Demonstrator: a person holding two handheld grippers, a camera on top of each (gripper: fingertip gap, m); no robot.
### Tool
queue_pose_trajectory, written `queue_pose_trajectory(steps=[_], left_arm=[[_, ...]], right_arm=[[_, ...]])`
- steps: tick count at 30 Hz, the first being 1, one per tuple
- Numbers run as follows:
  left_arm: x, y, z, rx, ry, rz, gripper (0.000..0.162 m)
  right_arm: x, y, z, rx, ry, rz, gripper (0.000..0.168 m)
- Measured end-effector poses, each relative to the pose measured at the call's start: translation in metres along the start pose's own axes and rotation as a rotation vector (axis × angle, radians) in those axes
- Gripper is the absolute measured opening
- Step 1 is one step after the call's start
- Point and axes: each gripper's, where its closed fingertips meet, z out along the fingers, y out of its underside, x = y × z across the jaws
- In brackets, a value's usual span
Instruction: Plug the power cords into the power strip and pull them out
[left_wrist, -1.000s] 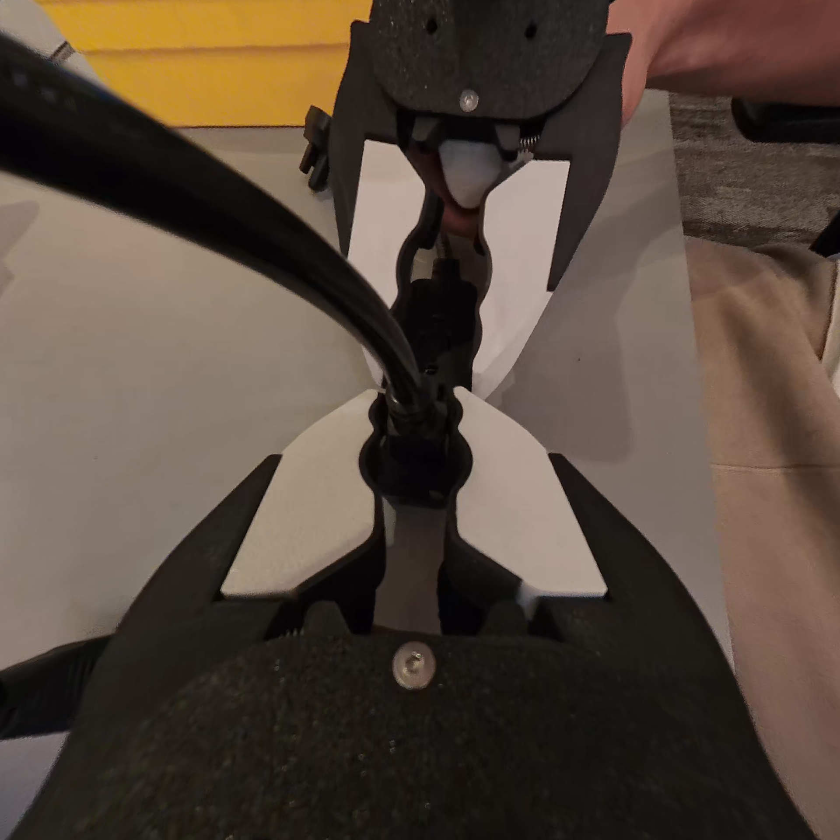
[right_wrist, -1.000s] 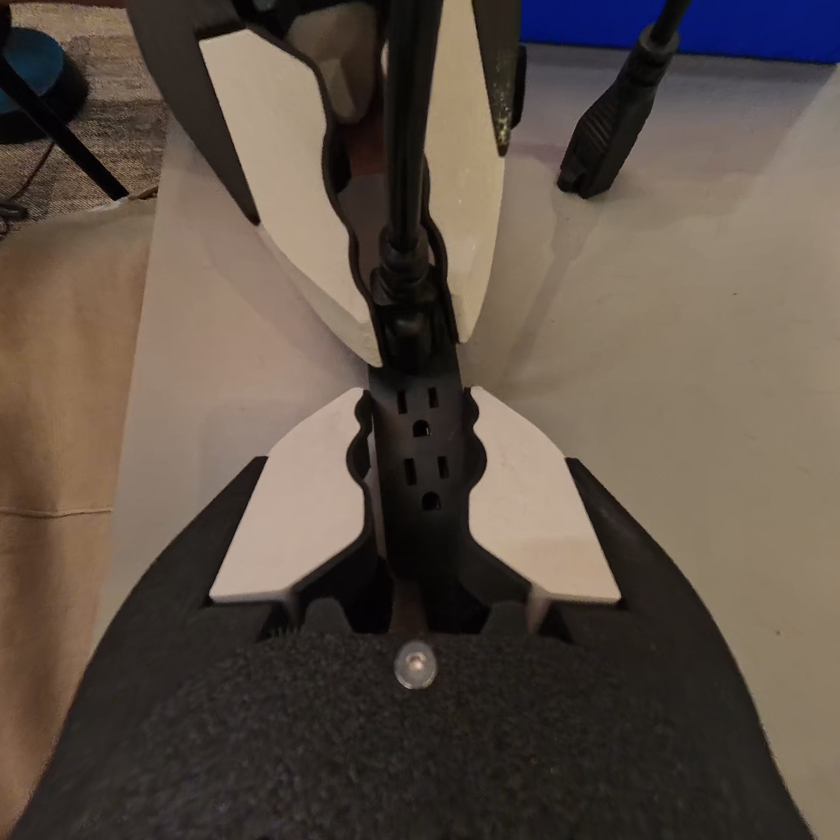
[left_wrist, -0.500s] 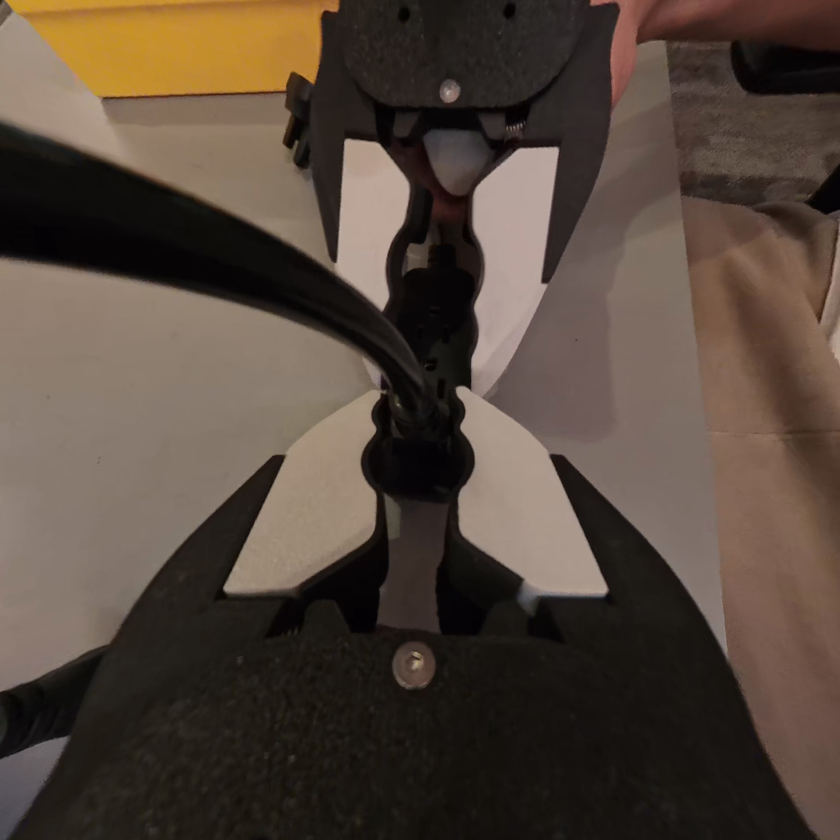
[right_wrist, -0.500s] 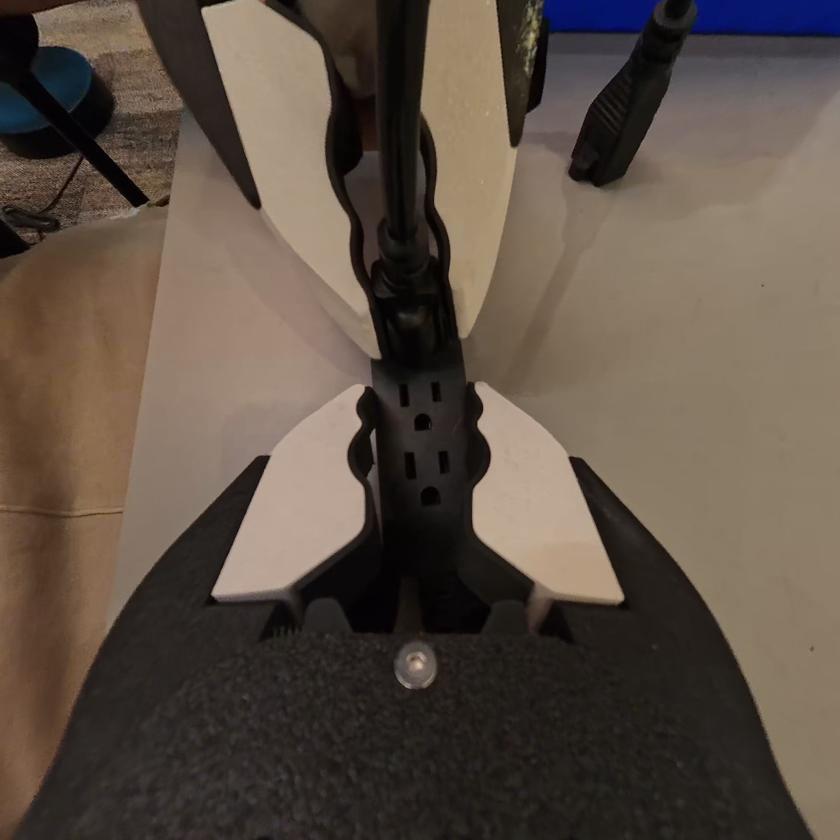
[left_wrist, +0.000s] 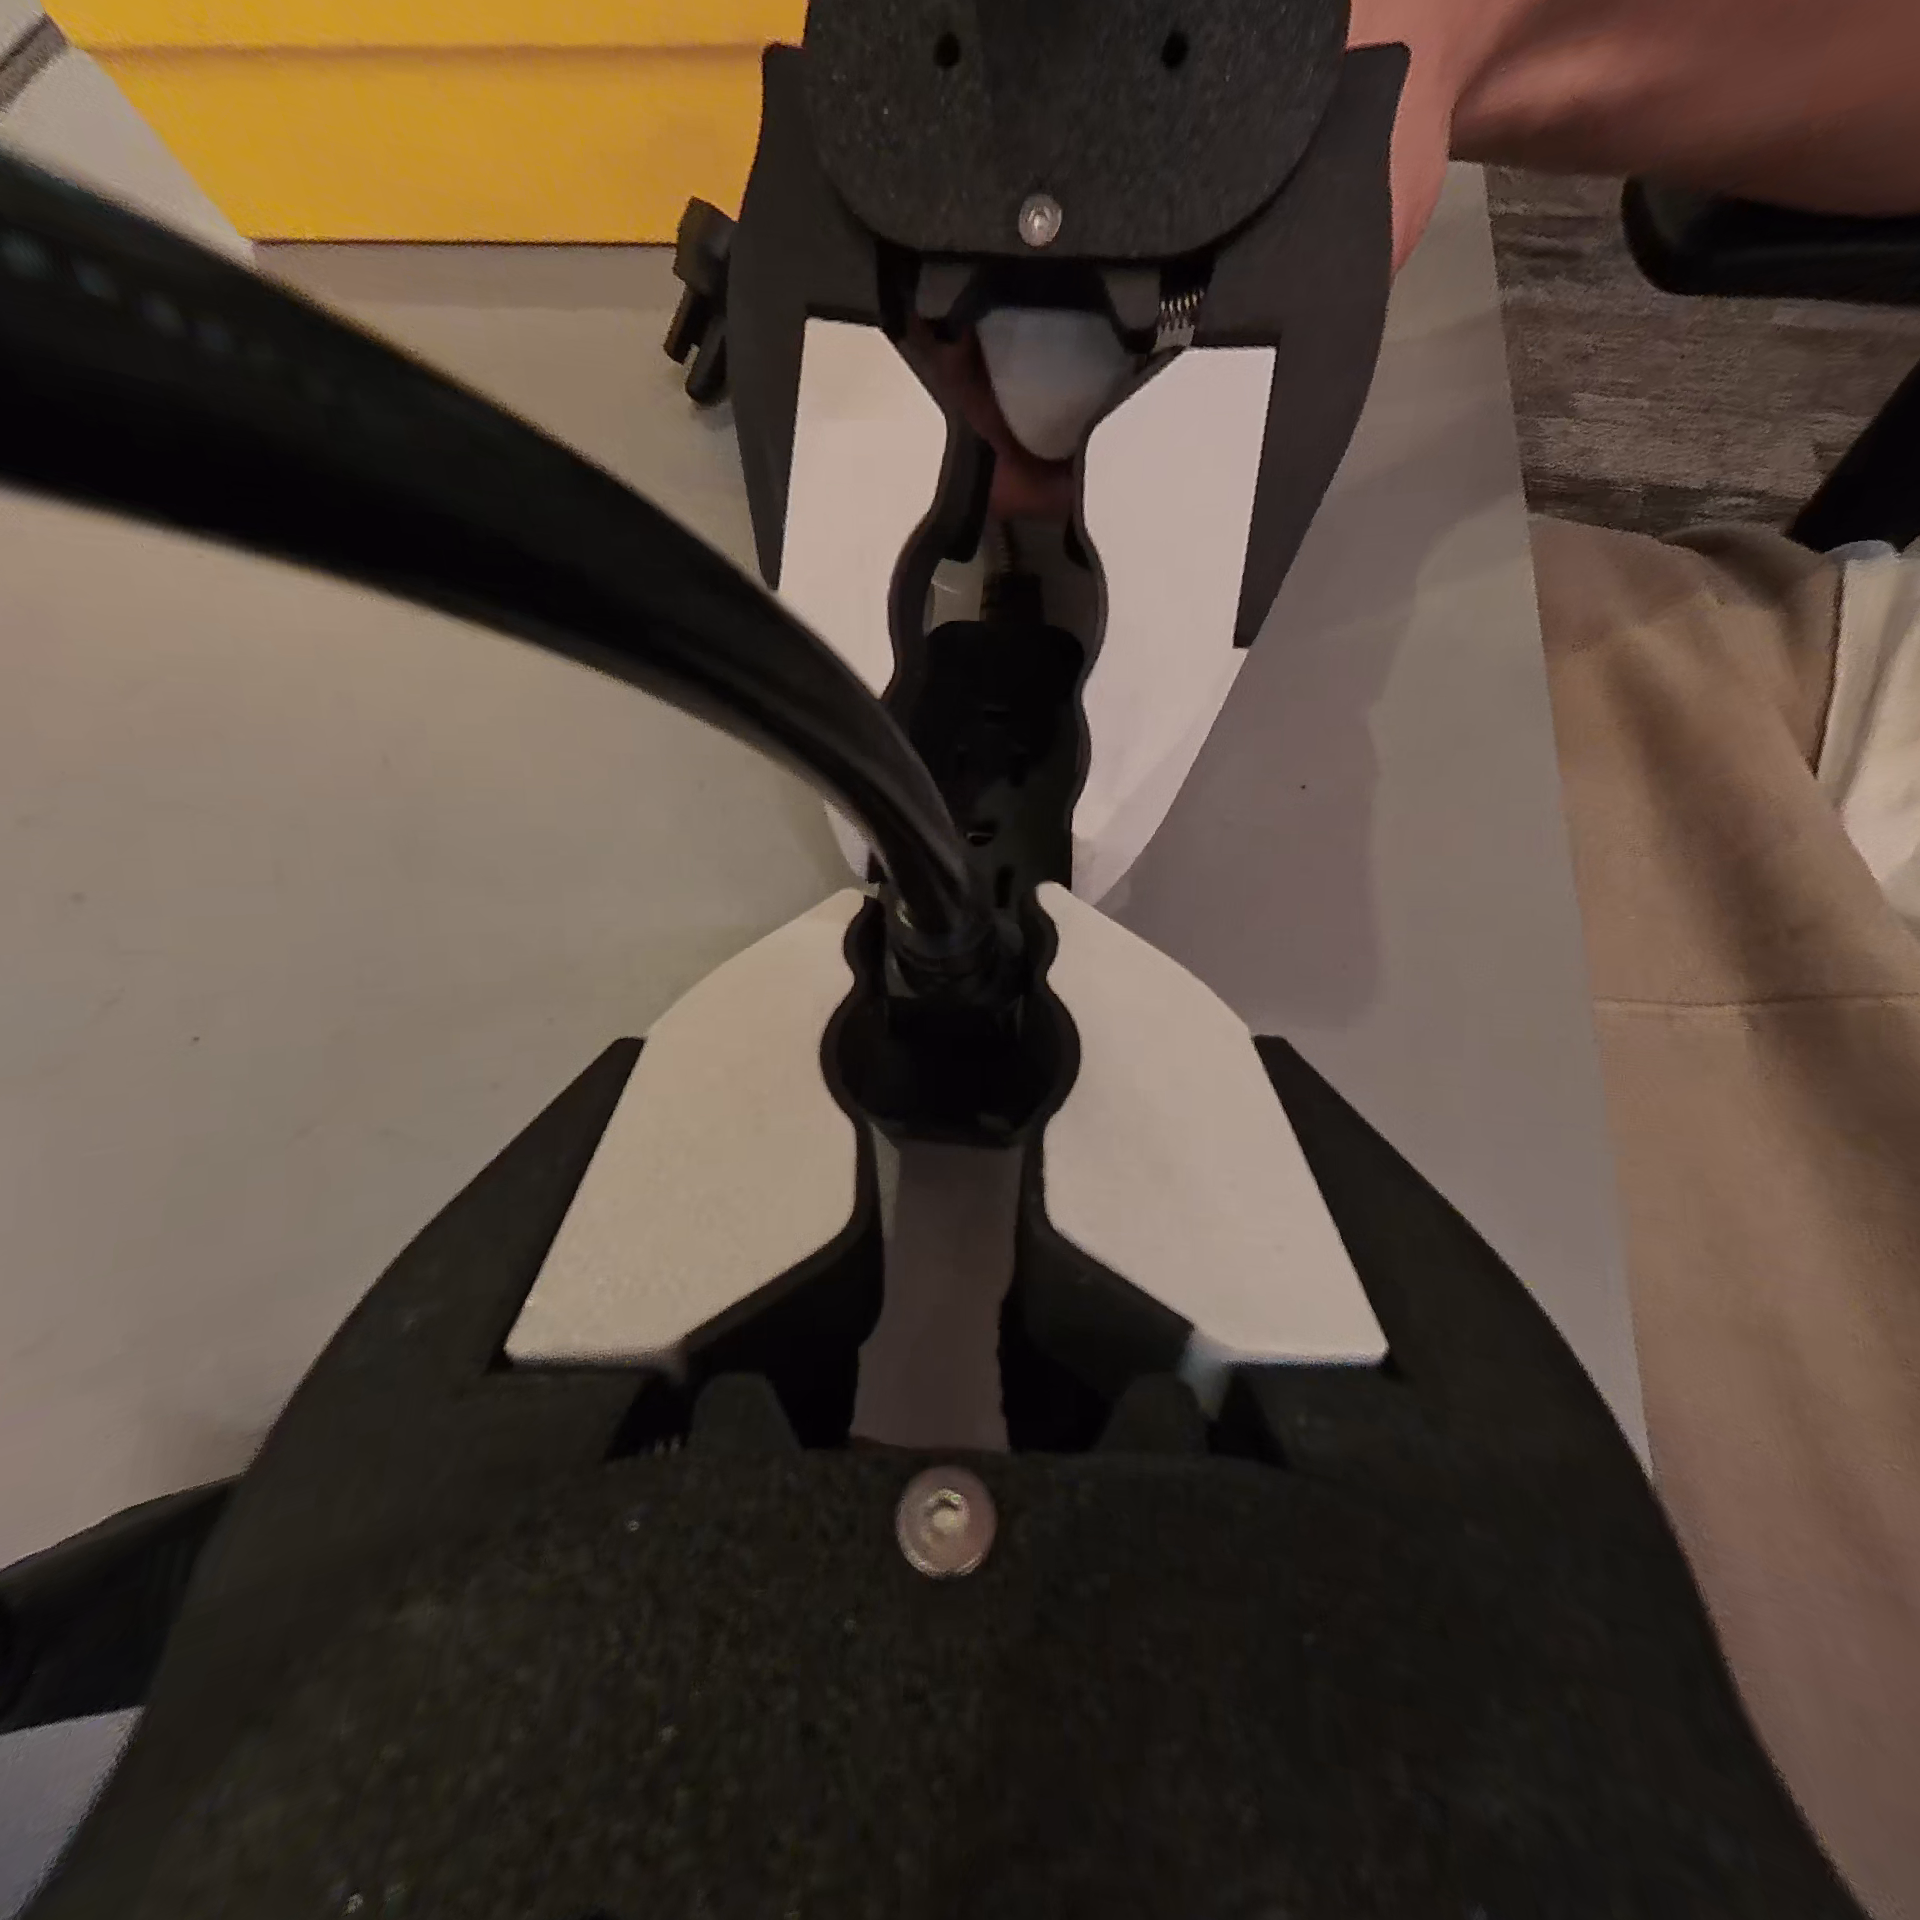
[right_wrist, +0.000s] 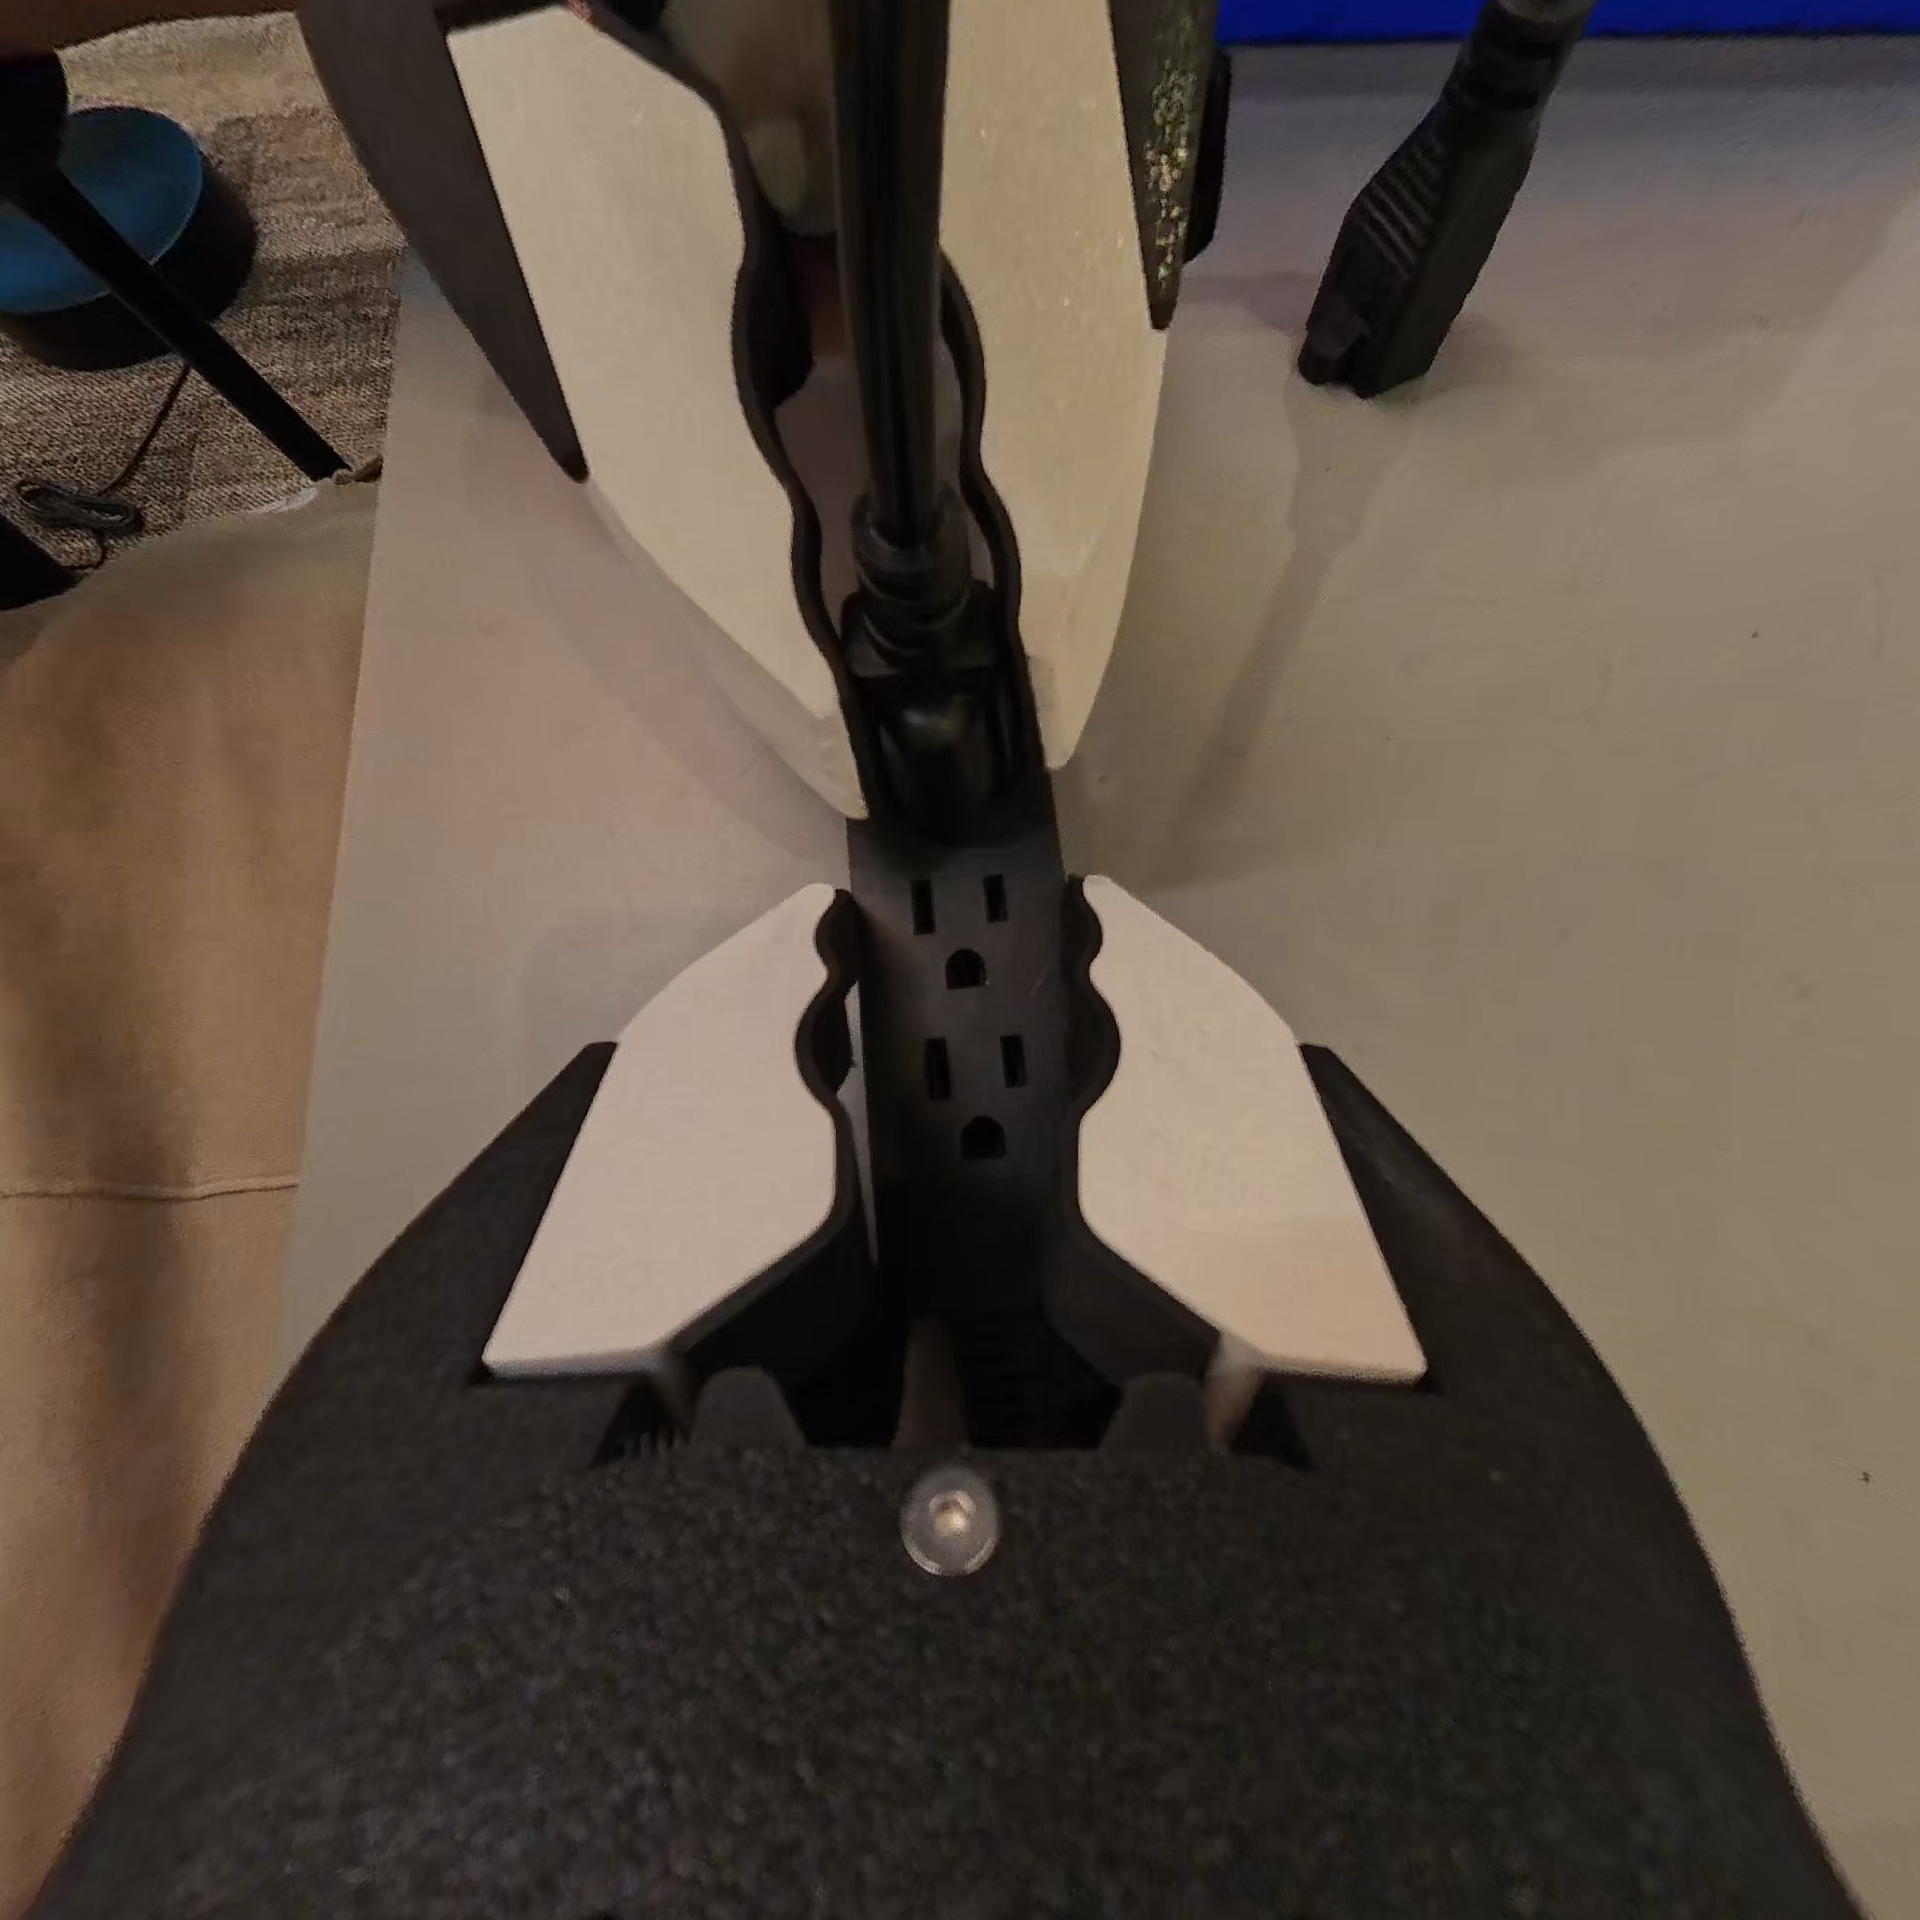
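Observation:
My right gripper (right_wrist: 961, 914) is shut on the sides of a black power strip (right_wrist: 961, 1049); two empty outlets show between its fingers. My left gripper (left_wrist: 951, 914) faces it tip to tip and is shut on a black plug (left_wrist: 945, 1060), whose thick cord (left_wrist: 416, 488) arcs up to the left. In the right wrist view the plug (right_wrist: 930, 717) stands on the strip's far end between the left gripper's fingers (right_wrist: 675, 416); I cannot tell how deep its prongs sit. In the left wrist view the strip (left_wrist: 1003, 727) runs between the right gripper's fingers (left_wrist: 1174, 582).
A second black plug (right_wrist: 1423, 239) lies on the grey table (right_wrist: 1507, 831) at the far right. A yellow box (left_wrist: 416, 114) stands at the table's far edge. A person's beige sleeve (left_wrist: 1745, 1039) lies along the table's side. Carpet and a chair base (right_wrist: 114, 208) are beyond. My left and right fingertips are right by each other.
Both grippers keep their holds. The left gripper with the plug has shifted slightly along the strip relative to the right gripper; the views wobble a little.

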Motion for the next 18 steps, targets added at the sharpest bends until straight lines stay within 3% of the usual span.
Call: queue_pose_trajectory(steps=[1,5,8,15,18], left_arm=[[0.0001,-0.0001,0.0,0.005,-0.009,0.003,0.024],[0.0051,0.0037,-0.0002,0.004,-0.004,0.028,0.034],[0.0018,0.0062,0.0029,-0.02,-0.04,0.037,0.026],[0.0008,0.0043,0.0052,-0.097,-0.052,0.023,0.024],[0.0053,0.0064,0.0021,-0.06,-0.008,0.027,0.024]], right_arm=[[0.0,-0.0001,0.0001,0.009,0.004,-0.001,0.039],[-0.0015,0.0005,-0.0005,0.024,-0.001,0.003,0.039],[-0.0015,0.0003,-0.0004,0.03,-0.005,0.007,0.039],[-0.0003,0.0013,0.0003,-0.005,0.031,-0.036,0.039],[-0.0058,0.002,0.0003,0.026,0.001,-0.035,0.04]])
